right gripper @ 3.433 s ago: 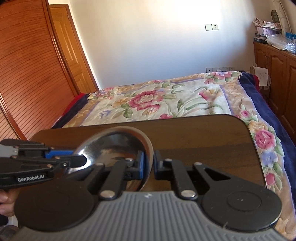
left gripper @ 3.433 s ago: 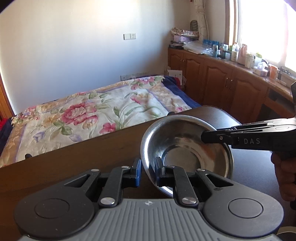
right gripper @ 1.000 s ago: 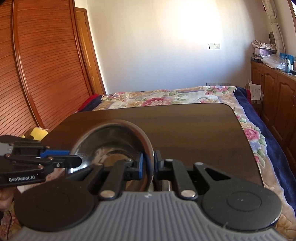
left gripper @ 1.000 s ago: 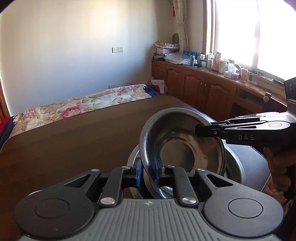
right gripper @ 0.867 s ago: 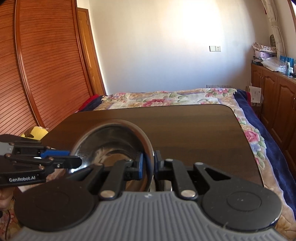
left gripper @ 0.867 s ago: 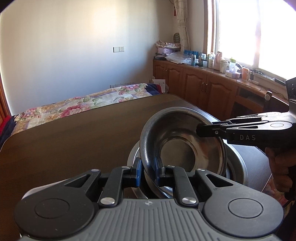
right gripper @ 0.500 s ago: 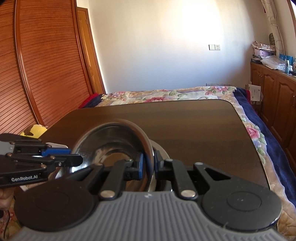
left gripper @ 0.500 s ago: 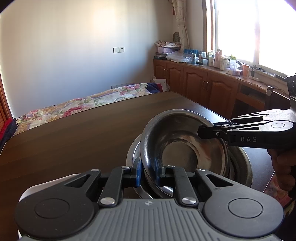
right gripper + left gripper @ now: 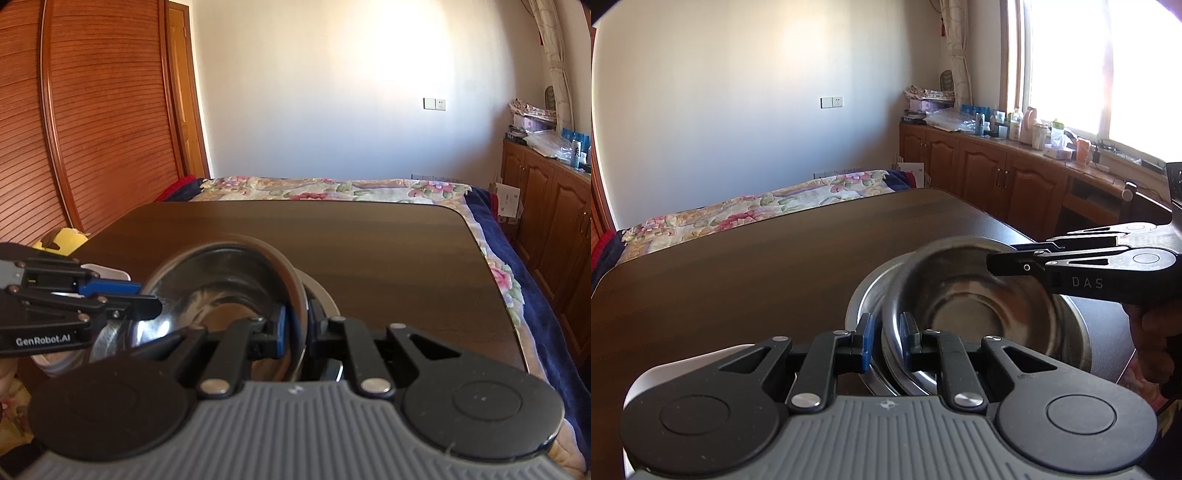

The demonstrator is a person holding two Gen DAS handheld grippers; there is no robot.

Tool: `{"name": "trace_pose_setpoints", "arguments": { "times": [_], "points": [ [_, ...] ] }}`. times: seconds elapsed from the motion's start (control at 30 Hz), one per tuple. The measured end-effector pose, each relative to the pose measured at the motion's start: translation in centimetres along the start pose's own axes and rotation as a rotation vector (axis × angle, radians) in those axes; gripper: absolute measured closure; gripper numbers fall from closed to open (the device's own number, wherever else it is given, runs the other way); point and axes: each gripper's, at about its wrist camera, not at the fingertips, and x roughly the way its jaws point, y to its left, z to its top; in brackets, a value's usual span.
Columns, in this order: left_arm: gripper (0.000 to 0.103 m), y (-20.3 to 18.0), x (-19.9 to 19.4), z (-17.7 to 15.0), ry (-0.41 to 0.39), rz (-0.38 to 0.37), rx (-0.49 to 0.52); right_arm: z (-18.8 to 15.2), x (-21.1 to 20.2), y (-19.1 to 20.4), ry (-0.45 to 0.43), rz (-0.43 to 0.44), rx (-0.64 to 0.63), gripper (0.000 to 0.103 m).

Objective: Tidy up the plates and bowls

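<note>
Steel bowl (image 9: 964,306) is pinched at opposite rims by left claw (image 9: 886,341) and right claw (image 9: 295,328), both nearly closed.

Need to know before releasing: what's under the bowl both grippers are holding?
A larger metal bowl sits on the table right under the held bowl; its rim shows around it. Its inside is covered, so whether the two touch cannot be seen.
</note>
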Motion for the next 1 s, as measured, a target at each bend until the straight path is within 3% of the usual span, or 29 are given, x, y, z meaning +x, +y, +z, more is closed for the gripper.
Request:
{"name": "trace_pose_setpoints", "arguments": {
  "times": [0.3, 0.6, 0.63, 0.67, 0.77, 1.0],
  "points": [
    [0.086, 0.3, -0.4, 0.0, -0.020, 0.005, -0.028, 0.6, -0.4, -0.5, -0.065, 0.011, 0.017, 0.088],
    [0.083, 0.7, -0.8, -0.3, -0.027, 0.006, -0.052, 0.1, 0.3, 0.0, -0.007, 0.020, -0.012, 0.087],
    [0.082, 0.7, -0.8, -0.3, -0.031, 0.009, -0.055, 0.1, 0.2, 0.1, -0.008, 0.019, -0.015, 0.086],
    [0.080, 0.7, -1.0, -0.3, -0.035, 0.012, -0.057, 0.0, 0.1, 0.2, -0.011, 0.021, -0.021, 0.079],
    [0.070, 0.7, -1.2, -0.5, -0.052, 0.027, -0.063, 0.1, -0.8, 0.5, -0.054, 0.017, -0.035, 0.056],
    [0.036, 0.5, -1.3, -1.3, -0.071, 0.041, -0.069, 0.1, -1.7, 0.7, -0.115, -0.013, -0.045, 0.056]
  ]
}}
